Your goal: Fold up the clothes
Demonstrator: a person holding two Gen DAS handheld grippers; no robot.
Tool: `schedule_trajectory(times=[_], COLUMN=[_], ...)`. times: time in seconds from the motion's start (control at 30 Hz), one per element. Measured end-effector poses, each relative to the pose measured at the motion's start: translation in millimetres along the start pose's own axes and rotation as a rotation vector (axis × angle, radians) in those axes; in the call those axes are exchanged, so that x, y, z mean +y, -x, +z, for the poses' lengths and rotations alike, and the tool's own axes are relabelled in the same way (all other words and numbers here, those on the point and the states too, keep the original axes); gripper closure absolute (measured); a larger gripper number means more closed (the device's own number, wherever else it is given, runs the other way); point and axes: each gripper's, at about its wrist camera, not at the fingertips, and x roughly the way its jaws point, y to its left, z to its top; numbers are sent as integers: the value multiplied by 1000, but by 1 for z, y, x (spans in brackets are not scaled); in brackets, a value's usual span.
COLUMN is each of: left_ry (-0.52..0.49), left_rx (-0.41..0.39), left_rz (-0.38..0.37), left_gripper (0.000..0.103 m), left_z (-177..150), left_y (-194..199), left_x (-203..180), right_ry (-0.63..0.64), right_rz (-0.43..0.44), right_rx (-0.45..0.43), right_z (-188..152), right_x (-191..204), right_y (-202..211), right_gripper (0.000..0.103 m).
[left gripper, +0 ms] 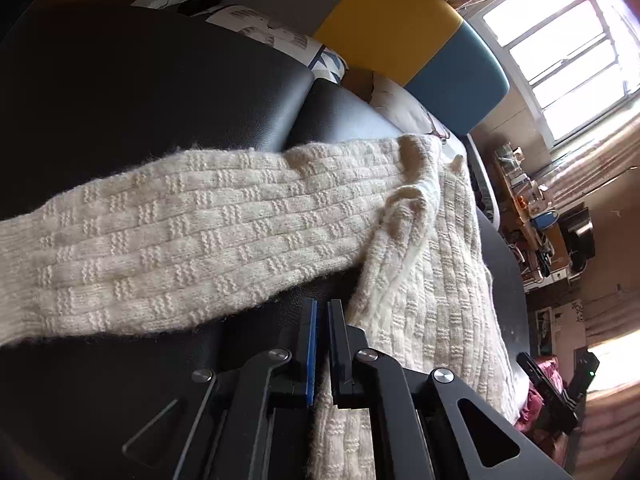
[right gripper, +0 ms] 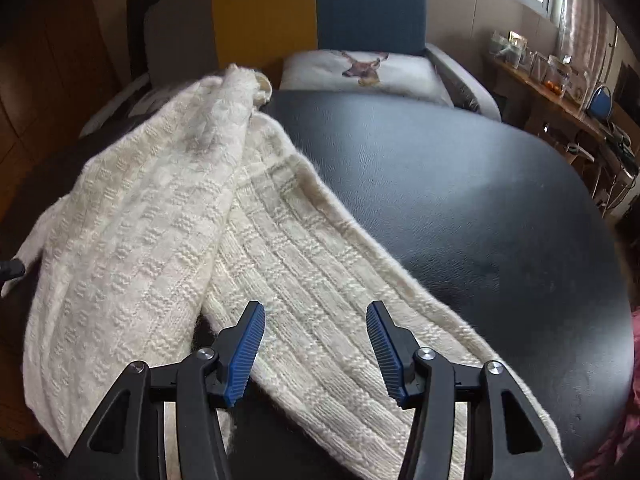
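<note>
My left gripper (left gripper: 322,308) is pressed together beside the sweater (left gripper: 200,224), right gripper (right gripper: 316,316) spread above; loose knit could slip, undoing the sleeve fold.

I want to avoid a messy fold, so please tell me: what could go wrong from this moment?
1. The left gripper is nearly closed, apparently on the edge of the cream sweater; a thin pinch of loose knit might slip.
2. The right gripper is open above the sweater, so a one-sided pull could skew it.
3. The black surface looks smooth; the garment may slide.
</note>
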Motion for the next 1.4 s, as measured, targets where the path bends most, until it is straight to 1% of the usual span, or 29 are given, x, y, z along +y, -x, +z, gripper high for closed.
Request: schedule_trajectory(times=[0.03,0.07,0.13,0.2,0.23,0.27,0.3,0.37,0.43,0.5,0.57,0.6,0.63,0.7,0.77,0.87,0.93,1.0,1.07,1.1,1.13,1.17,1.2,1.27,1.33,1.37,1.4], left_ry=[0,-14,-85,-160,-194,-217,-234,-269,-303,-320,-308,-320,-348,-417,-514,-724,-864,-974,-1078,-1129,-1173,-1215,-1261,-1341,-1390,-1365,-1311], left_rx=[22,49,76,92,106,105,97,80,62,49,33,13,-5,-22,0,50,95,132,167,184,192,189,181,173,188,201,217], left_rz=[-23,-27,19,73,95,118,142,189,235,269,278,266,227,130,43,-58,-111,-122,-123,-124,-104,-65,-9,113,216,212,174], left_gripper=[97,96,95,95,95,95,97,98,98,98,98,98,98,96,94,94,94,93,86,71,53,45,40,40,39,40,48], left_z=[-5,-12,-28,-42,-49,-51,-51,-50,-48,-45,-40,-40,-42,-49,-67,-110,-141,-168,-195,-208,-219,-227,-234,-244,-246,-242,-233], left_y=[-2,-5,-14,-26,-33,-36,-37,-39,-41,-39,-30,-20,-10,6,8,-5,-13,-23,-34,-39,-46,-54,-64,-85,-106,-111,-113], left_x=[-3,-9,-23,-34,-39,-41,-43,-46,-49,-52,-55,-61,-71,-95,-128,-192,-231,-257,-281,-293,-302,-308,-310,-309,-299,-293,-286], right_ry=[2,17,35,9,-2,-17,-47,-135,-206,-265,-337,-382,-430,-510,-580,-646,-674,-703,-716,-717,-714,-711,-706,-687,-663,-651,-641], right_rz=[4,-5,-19,-12,-32,-51,-62,-62,2,44,171,267,347,431,491,520,514,510,496,487,488,491,500,497,484,477,470], right_rx=[20,25,12,26,29,28,27,25,11,1,-51,-76,-91,-105,-123,-126,-125,-124,-117,-113,-115,-118,-123,-119,-111,-107,-99], right_z=[-1,-3,-6,-4,-4,-3,-3,-3,-6,-10,-19,-26,-34,-51,-67,-82,-92,-102,-106,-107,-106,-105,-104,-102,-100,-99,-99], right_x=[2,4,5,-5,-12,-20,-30,-56,-75,-84,-90,-93,-94,-98,-102,-109,-114,-117,-119,-119,-120,-121,-119,-114,-107,-104,-101], right_y=[-9,-15,-20,-20,-20,-20,-21,-22,-16,-4,17,27,32,40,46,48,48,47,44,41,41,41,41,40,38,37,36], right_gripper=[49,48,47,47,47,46,44,36,36,36,35,35,35,35,35,35,35,35,35,35,35,35,35,35,35,35,35])
